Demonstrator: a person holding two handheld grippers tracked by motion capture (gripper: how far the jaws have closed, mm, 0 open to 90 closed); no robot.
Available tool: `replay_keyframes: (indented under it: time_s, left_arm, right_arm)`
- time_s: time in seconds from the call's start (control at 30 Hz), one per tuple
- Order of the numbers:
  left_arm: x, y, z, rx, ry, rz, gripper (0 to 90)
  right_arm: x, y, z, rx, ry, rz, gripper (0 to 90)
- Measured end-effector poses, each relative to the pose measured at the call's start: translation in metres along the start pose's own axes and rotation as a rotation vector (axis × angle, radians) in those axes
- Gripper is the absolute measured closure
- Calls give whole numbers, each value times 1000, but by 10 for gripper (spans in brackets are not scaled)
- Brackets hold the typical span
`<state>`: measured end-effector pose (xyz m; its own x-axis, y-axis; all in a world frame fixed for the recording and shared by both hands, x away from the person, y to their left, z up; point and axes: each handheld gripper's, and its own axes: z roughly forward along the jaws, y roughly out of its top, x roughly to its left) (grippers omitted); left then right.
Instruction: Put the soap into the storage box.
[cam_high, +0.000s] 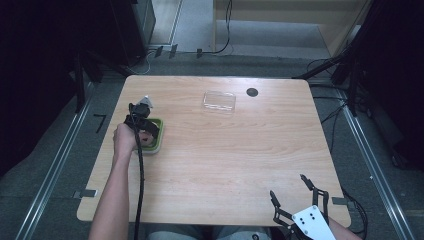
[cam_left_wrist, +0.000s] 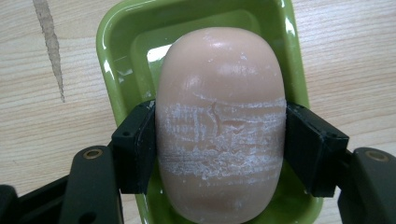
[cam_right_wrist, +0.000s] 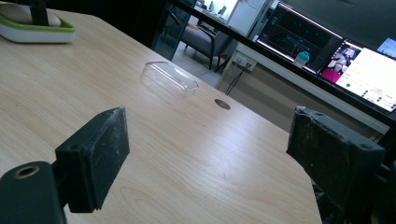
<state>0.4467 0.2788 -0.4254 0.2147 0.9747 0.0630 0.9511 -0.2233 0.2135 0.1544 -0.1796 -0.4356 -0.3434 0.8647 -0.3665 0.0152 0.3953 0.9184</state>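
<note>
My left gripper (cam_left_wrist: 219, 154) has its jaws clamped on the soap bar (cam_left_wrist: 219, 116) in the green dish (cam_left_wrist: 109, 56) on the counter (cam_high: 225, 160), right gripper (cam_right_wrist: 210, 163) idle and wide open; next move is probably a steady vertical lift.

A dish (cam_high: 155, 142) sits on the table (cam_high: 220, 165) near its left edge, with a bar of soap (cam_left_wrist: 219, 126) lying in it. The left gripper (cam_left_wrist: 219, 140) is over the dish, one jaw on either side of the soap. Further back, toward the middle — a lid (cam_high: 219, 101), and just right of it a hole (cam_high: 252, 92). The right gripper (cam_high: 295, 192) is at the near right corner
</note>
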Motion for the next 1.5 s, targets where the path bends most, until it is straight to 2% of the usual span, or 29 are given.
replay_keyframes:
  time_s: [0.17,0.87,1.07,1.5]
  left_arm:
    - [1,0,3,2,-2,-13,335]
    - [3,0,5,24,-12,-20,334]
    - [2,1,4,24,2,-18,327]
    - [-3,-4,-16,14,2,2,147]
  right_arm:
    - [-1,0,0,-1,-1,-4,131]
    - [-2,-2,0,2,-10,7,131]
    - [-2,-2,-1,2,-12,13,131]
    - [-2,-2,-2,2,-13,9,131]
